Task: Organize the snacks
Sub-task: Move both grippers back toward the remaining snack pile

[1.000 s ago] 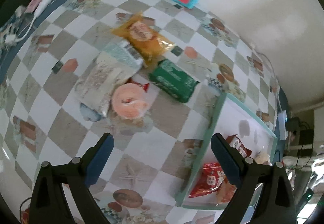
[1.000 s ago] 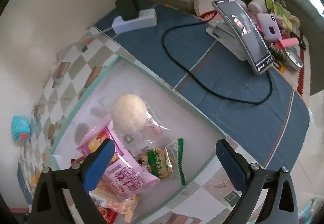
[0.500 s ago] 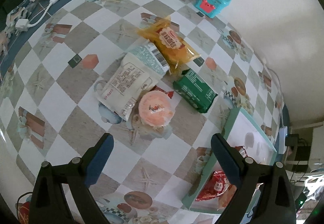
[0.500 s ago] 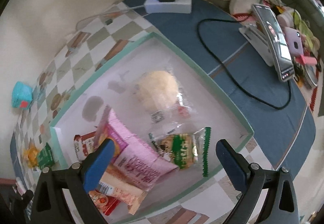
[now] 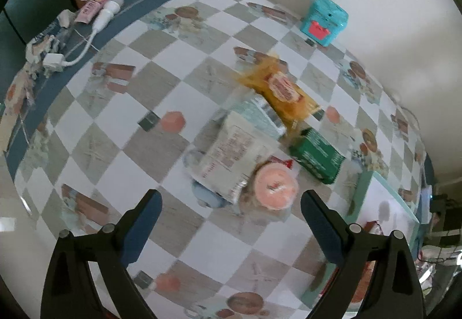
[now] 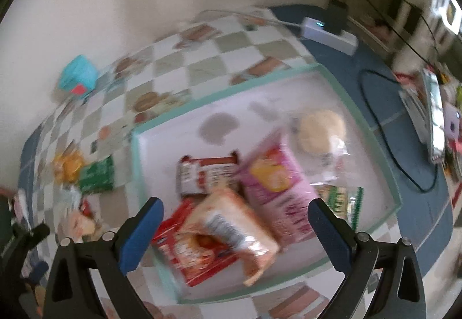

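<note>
A loose pile of snacks lies on the checkered tablecloth: an orange packet, a white packet, a round pink snack and a green packet. My left gripper hovers open above and in front of the pile, holding nothing. A teal-rimmed tray holds several snacks: a pink bag, a round bun, a dark red bar and a pale orange packet. My right gripper hangs open over the tray's near side, empty. The same tray shows at the left wrist view's right edge.
A teal box stands by the wall. A white charger and cable lie on the blue cloth at far left. A power strip, a black cable and a phone on a stand sit right of the tray.
Both views have swung. The snack pile has drifted right and lower in the left wrist view. The right wrist view turned left, bringing the tray centre and the loose pile into sight.
</note>
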Available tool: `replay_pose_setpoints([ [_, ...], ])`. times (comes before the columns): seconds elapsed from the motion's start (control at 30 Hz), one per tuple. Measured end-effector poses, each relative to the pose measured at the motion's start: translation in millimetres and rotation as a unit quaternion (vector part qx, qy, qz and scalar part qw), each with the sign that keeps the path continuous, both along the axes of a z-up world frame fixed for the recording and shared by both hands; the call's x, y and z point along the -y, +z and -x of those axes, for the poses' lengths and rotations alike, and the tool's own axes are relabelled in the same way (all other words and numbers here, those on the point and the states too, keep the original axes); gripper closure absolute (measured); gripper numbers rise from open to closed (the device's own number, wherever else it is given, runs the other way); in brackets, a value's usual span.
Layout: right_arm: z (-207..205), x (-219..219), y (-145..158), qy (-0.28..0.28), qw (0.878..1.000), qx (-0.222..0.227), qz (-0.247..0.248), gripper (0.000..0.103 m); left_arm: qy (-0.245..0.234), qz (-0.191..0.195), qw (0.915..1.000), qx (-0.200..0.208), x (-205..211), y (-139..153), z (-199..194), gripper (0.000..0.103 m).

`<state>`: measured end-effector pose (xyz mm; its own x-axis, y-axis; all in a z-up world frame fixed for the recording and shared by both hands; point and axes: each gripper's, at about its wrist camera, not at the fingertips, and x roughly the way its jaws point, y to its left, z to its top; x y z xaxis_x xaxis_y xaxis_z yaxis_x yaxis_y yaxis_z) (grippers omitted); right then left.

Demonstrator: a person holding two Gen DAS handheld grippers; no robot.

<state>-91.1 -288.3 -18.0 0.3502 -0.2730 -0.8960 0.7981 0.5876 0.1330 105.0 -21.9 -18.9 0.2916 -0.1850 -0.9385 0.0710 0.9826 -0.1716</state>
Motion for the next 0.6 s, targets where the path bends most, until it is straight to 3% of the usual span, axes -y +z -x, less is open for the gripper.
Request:
replay_pose_setpoints([
  [0.2,-14.9,-23.3,4.8,0.041,0.999,0.006,0.021,0.001,0.017,-0.015,0.9997,0.011,-21.7,0.4,-7.9,0.006],
  [0.6,-40.8,-54.6,4.4,0.087,0.996,0.014,0.029,0.001,0.052,0.008,0.9986,-0.008,-62.6,-7.8,-24.5,0.006],
])
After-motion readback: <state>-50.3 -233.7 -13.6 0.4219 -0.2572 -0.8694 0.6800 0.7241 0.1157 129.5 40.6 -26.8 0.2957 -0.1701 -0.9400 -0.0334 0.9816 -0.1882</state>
